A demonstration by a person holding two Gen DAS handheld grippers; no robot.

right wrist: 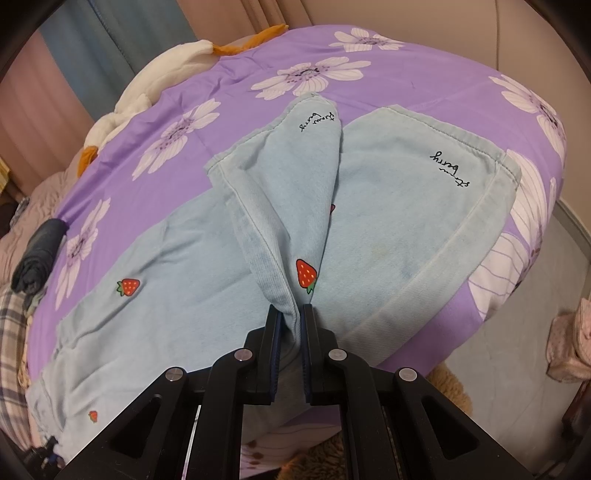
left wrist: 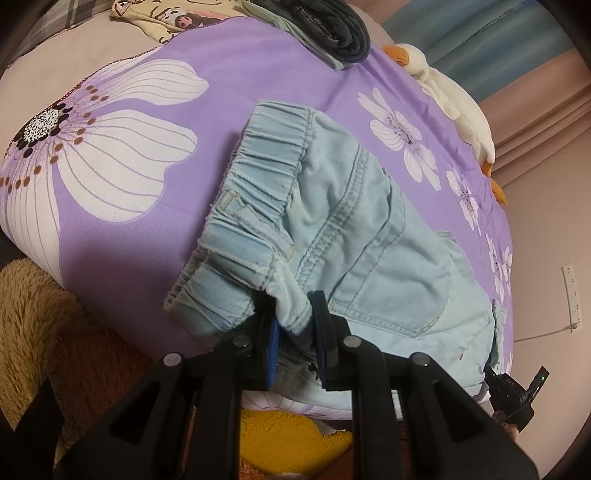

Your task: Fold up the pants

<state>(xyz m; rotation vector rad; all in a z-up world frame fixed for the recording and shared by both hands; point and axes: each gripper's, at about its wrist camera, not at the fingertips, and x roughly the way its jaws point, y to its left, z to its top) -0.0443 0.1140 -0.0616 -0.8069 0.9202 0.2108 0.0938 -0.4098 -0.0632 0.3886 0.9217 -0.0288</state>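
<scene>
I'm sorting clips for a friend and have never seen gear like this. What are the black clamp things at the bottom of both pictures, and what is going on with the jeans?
These are two hand-held grippers, one in each of a person's hands, each carrying a wide-angle camera that looks along its two fingers. So each picture is taken from one gripper.

The left wrist view shows the left gripper pinching the gathered elastic waistband of the light blue denim pants with strawberry prints. The right wrist view shows the right gripper shut on a fold of one leg of the same pants.

The pants lie on a purple bedspread with white flowers. A white plush duck lies at the bed's edge, and dark folded clothes sit at the far side.
</scene>
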